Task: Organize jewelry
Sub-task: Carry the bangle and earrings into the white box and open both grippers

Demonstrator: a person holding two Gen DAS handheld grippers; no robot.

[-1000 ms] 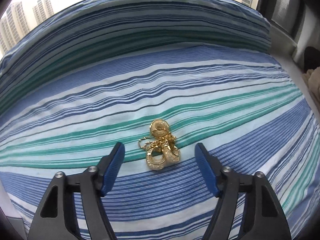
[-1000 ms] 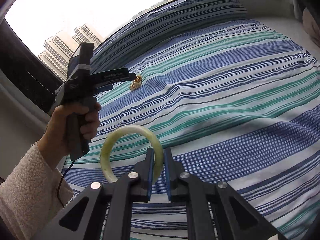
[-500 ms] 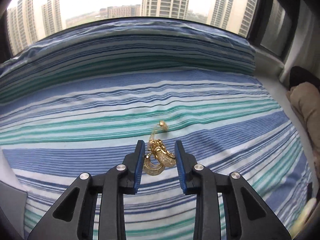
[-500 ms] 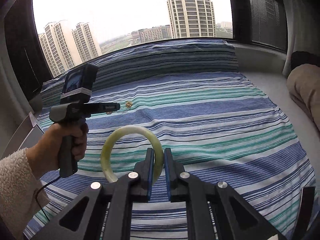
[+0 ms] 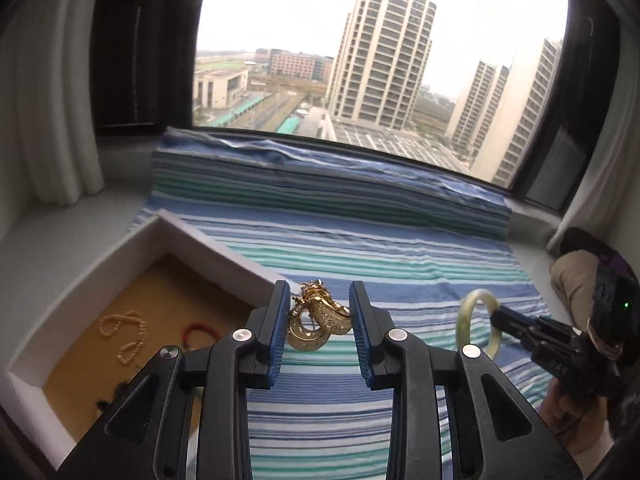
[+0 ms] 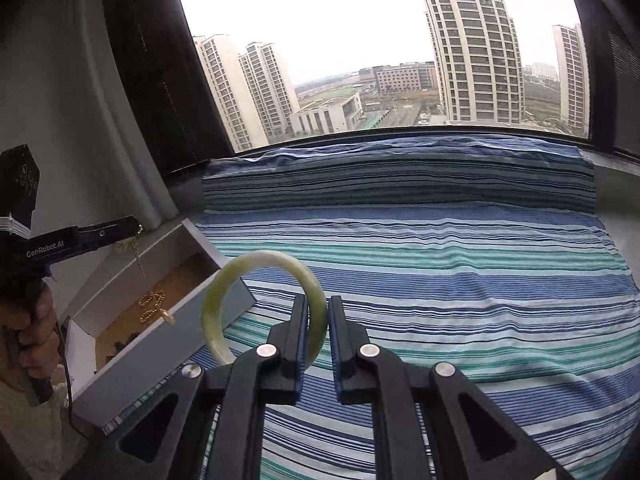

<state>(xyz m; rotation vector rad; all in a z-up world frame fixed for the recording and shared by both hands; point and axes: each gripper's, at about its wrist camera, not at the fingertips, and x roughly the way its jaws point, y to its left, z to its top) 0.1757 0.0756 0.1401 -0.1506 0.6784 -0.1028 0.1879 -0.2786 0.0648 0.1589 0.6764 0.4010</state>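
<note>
my left gripper (image 5: 319,312): jaws clamped on the gold jewelry cluster (image 5: 316,316), now lifted off the striped bedspread (image 5: 400,248), chain dangling | my right gripper (image 6: 318,320): pinching the jade bangle (image 6: 260,300), raised too | white box (image 5: 224,248) now in view near left, beads inside | next, I judge: drop both there.

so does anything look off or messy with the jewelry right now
One thing: the gold jewelry clamped in the left hand-held gripper is a tangled clump, and its chain dangles loose over the white box, so it could snag. The green bangle in the right hand-held gripper looks fine.
</note>
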